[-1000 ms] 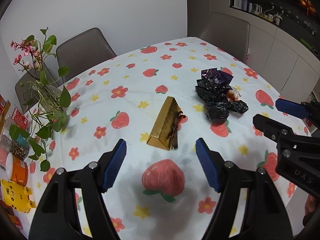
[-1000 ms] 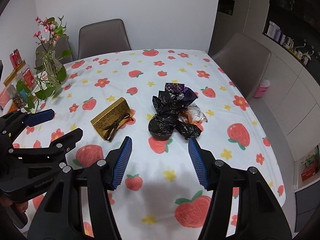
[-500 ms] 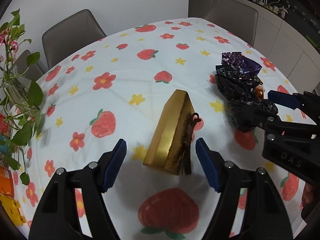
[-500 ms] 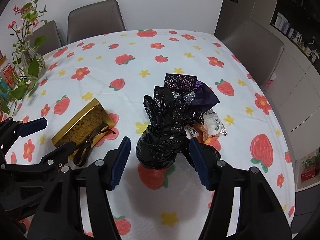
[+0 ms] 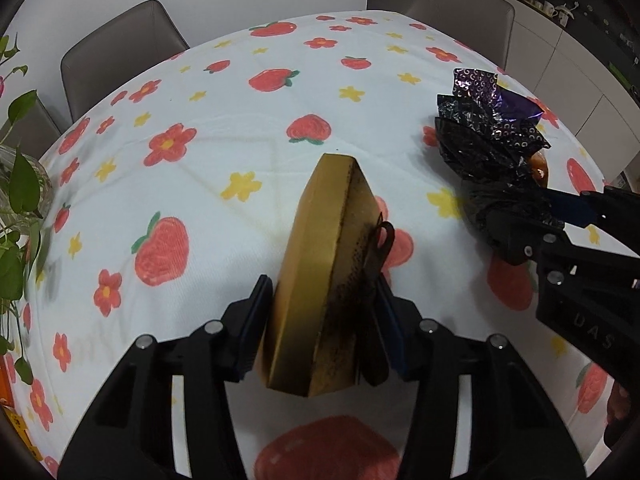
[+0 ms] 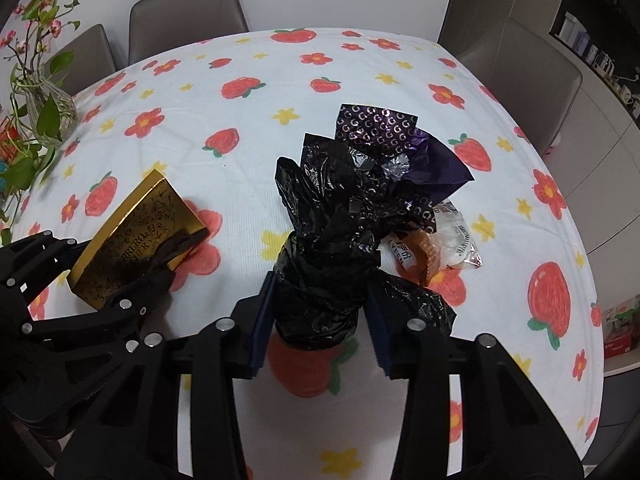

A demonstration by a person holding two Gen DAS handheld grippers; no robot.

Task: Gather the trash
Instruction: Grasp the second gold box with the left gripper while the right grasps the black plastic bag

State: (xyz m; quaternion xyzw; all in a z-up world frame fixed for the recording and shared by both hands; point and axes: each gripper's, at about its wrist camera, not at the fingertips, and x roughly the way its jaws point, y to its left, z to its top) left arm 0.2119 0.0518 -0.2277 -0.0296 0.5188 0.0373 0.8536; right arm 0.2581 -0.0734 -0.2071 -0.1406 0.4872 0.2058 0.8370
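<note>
Our left gripper (image 5: 320, 320) clamps the gold chocolate box (image 5: 320, 280) between its pads, on the strawberry tablecloth (image 5: 240, 140). Our right gripper (image 6: 318, 316) squeezes the black trash bag (image 6: 324, 272) beside it.

We count 2 grippers over the strawberry-print tablecloth (image 6: 256, 128): the left gripper (image 5: 320, 320) and the right gripper (image 6: 318, 314). On the cloth we see 1 gold Ferrero Rocher box (image 6: 136, 232) with 1 dark ribbon (image 5: 378, 248), 1 crumpled black plastic bag (image 6: 332, 240), 1 purple patterned wrapper (image 6: 384, 128) and 1 clear snack packet (image 6: 452, 236). At the table edge we count 1 glass vase (image 6: 50, 106) of green stems, and around it 3 grey chairs (image 6: 188, 12), as the right wrist view shows.
</note>
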